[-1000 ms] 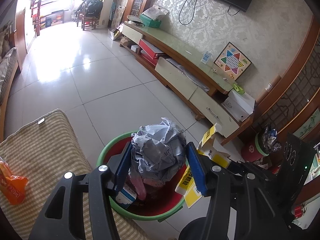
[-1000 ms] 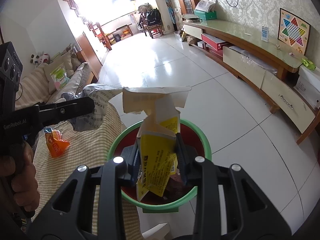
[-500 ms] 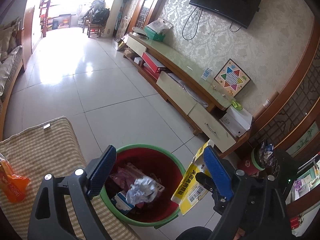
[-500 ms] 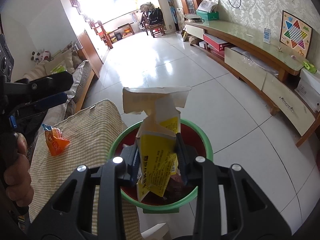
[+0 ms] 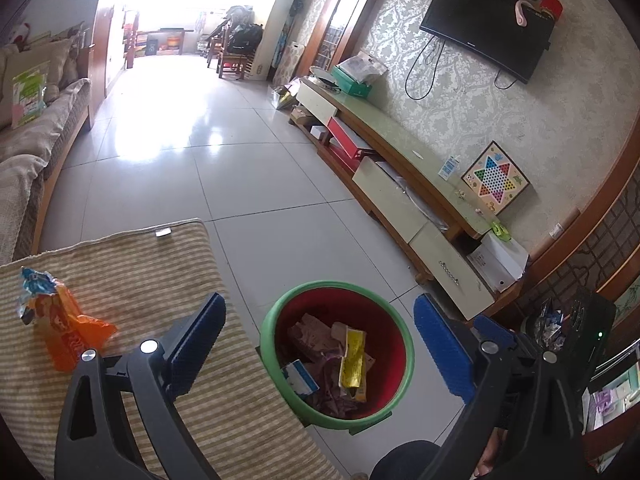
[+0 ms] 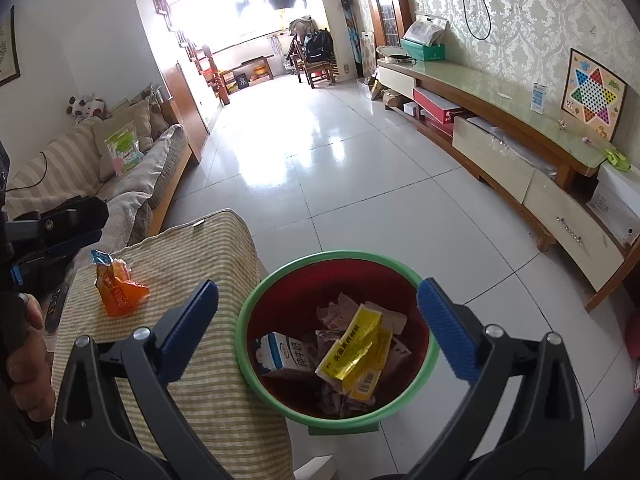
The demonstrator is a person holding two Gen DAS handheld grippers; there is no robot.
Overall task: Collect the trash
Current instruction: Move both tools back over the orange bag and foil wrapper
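Striped cushion (image 6: pixel 168 320) at 9 o'clock holds one orange wrapper (image 6: pixel 118 288) uncollected; bin (image 6: pixel 336 260) contains yellow packet (image 6: pixel 356 352); left gripper (image 5: pixel 320 344) and right gripper (image 6: pixel 318 324) both wide, empty.

Both cameras look forward and down from close above, between their own spread tongs. Each view has the bin (image 5: pixel 336 354) (image 6: pixel 336 336) ahead between its tongs, the orange wrapper (image 5: pixel 64 328) (image 6: pixel 118 290) to the left.
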